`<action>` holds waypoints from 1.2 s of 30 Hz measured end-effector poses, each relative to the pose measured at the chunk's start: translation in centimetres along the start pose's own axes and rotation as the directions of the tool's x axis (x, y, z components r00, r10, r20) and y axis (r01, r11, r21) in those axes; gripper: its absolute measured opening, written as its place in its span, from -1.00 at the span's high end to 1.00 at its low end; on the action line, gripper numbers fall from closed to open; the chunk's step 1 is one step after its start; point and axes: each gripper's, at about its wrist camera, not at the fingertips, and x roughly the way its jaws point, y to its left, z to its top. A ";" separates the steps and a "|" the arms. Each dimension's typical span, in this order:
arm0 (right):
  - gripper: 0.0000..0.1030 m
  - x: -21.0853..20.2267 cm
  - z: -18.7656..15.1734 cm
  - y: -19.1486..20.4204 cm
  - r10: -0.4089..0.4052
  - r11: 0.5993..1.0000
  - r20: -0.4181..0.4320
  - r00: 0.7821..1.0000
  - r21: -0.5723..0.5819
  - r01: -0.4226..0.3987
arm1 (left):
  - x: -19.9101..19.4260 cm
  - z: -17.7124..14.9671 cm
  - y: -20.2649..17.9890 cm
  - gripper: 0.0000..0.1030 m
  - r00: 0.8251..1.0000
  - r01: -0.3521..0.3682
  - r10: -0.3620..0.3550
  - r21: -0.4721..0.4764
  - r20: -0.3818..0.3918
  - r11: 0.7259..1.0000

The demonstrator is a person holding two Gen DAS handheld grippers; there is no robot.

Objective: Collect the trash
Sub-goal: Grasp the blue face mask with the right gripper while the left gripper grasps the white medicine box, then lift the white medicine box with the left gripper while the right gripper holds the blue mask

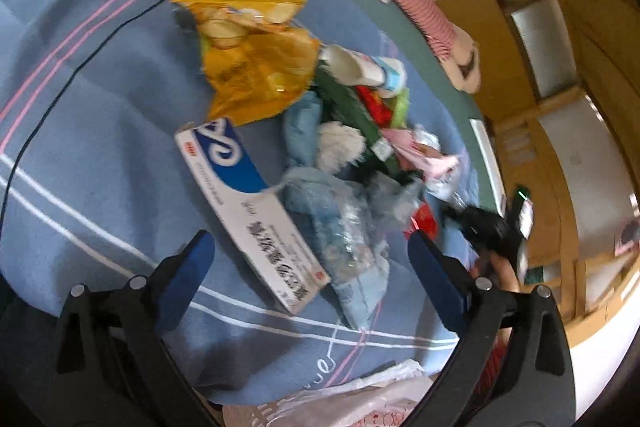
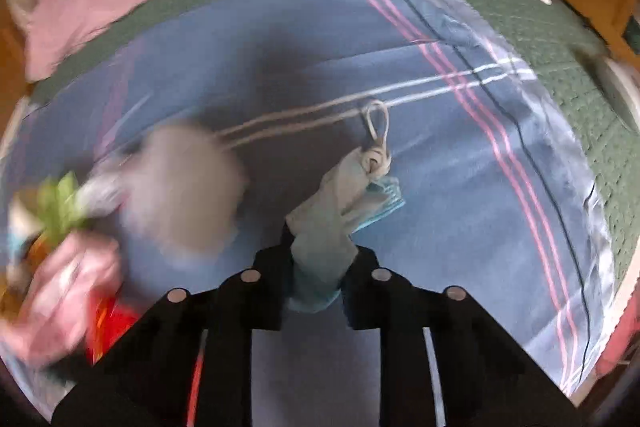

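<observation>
Blue striped blanket (image 1: 100, 115) carries the trash pile (image 1: 344, 155), heaped toward its right edge, near the green bedspread (image 1: 440, 67). Left gripper (image 1: 310, 267) is held spread wide, nothing between the jaws; the white-and-blue carton (image 1: 248, 211) lies directly ahead, its near end between the open fingers, long axis running diagonally away to the upper left. Crinkled clear plastic (image 1: 348, 227) is pressed against the carton's right side; a glossy yellow snack bag (image 1: 248, 55) lies beyond it. Right gripper (image 2: 316, 267) is pinched on a limp pale-blue face mask (image 2: 332, 215), ear loop (image 2: 376, 123) dangling forward over bare blanket. Left gripper is judged nearer the pile; the carton, rigid and flat-sided, should be graspable across its short width. Right view is heavily blurred.
</observation>
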 end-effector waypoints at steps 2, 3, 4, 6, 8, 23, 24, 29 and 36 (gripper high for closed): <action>0.61 -2.6 -2.2 -0.2 0.058 0.998 0.004 0.998 -0.006 -0.058 | 0.2 0.1 0.2 -0.91 0.999 -0.037 0.037 -0.004 -0.002 0.999; 0.61 -4.3 -3.6 -0.3 0.093 0.996 0.012 0.996 -0.016 -0.093 | 0.3 0.1 0.2 -0.91 0.998 -0.061 0.061 -0.001 -0.004 0.998; 0.61 -5.6 -4.8 -0.4 0.122 0.992 0.022 0.992 -0.027 -0.121 | 0.6 0.0 0.3 -0.92 0.996 -0.087 0.087 0.002 -0.010 0.996; 0.61 -9.1 -8.2 -0.6 0.187 0.981 0.037 0.982 -0.054 -0.185 | 1.0 -0.1 0.4 -0.92 0.991 -0.131 0.131 0.009 -0.033 0.991; 0.60 -11.9 -11.2 -0.8 0.233 0.971 0.050 0.971 -0.068 -0.230 | 2.2 -0.2 0.3 -0.92 0.982 -0.170 0.172 0.041 -0.079 0.985; 0.60 -21.7 -24.4 0.2 0.329 0.899 0.098 0.939 -0.337 -0.279 | 4.6 -0.3 -1.4 -0.19 0.957 -0.269 0.287 0.237 -0.045 0.934; 0.60 -22.1 -24.1 0.3 0.334 0.898 0.106 0.937 -0.338 -0.282 | 4.7 -0.5 -1.5 -0.16 0.954 -0.278 0.296 0.242 -0.041 0.930; 0.59 -22.3 -23.9 0.7 0.325 0.898 0.104 0.940 -0.345 -0.273 | 3.7 -0.4 -1.6 0.25 0.965 -0.256 0.261 0.221 0.006 0.941; 0.59 -21.6 -24.6 1.6 0.330 0.896 0.077 0.941 -0.339 -0.286 | 0.8 -0.9 -2.6 0.39 0.969 -0.231 0.199 0.248 0.146 0.941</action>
